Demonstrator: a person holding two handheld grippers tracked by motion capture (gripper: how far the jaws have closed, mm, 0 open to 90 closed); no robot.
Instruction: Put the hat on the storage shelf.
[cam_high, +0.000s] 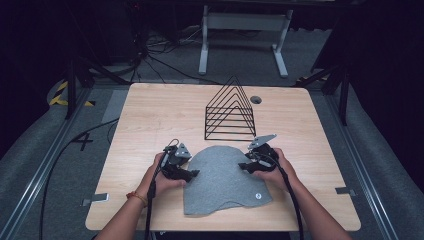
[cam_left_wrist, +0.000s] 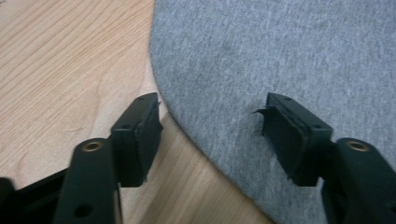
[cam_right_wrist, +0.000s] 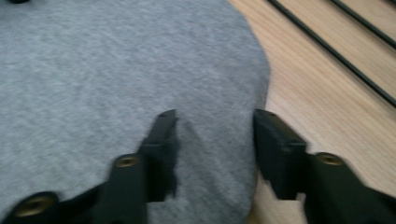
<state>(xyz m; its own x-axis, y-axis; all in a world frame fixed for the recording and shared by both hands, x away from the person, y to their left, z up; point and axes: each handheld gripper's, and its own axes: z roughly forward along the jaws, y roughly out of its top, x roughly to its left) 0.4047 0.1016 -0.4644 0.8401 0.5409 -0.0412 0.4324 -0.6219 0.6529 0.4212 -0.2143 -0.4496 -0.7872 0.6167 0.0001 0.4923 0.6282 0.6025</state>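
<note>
Flat grey felt-like cloth hat (cam_high: 220, 177): matt, fuzzy knit surface, slightly pilled; small round pale tag (cam_high: 258, 196) near one corner. Light wooden table top (cam_high: 150, 115): smooth, satin finish, visible grain. Black triangular wire rack (cam_high: 230, 112): thin metal rods, dark coated finish. Left gripper (cam_left_wrist: 210, 126) and right gripper (cam_right_wrist: 215, 140): black matt plastic jaws, brass-coloured metal inserts; dark rubbery pads (cam_left_wrist: 149, 135), edges frayed.

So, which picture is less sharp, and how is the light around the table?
Right gripper view: slightly smeared, the grey cloth and tongs soft-edged. Left gripper view: sharper, wood grain and cloth edge clear. High view: the table is lit evenly, its surroundings dark.
</note>
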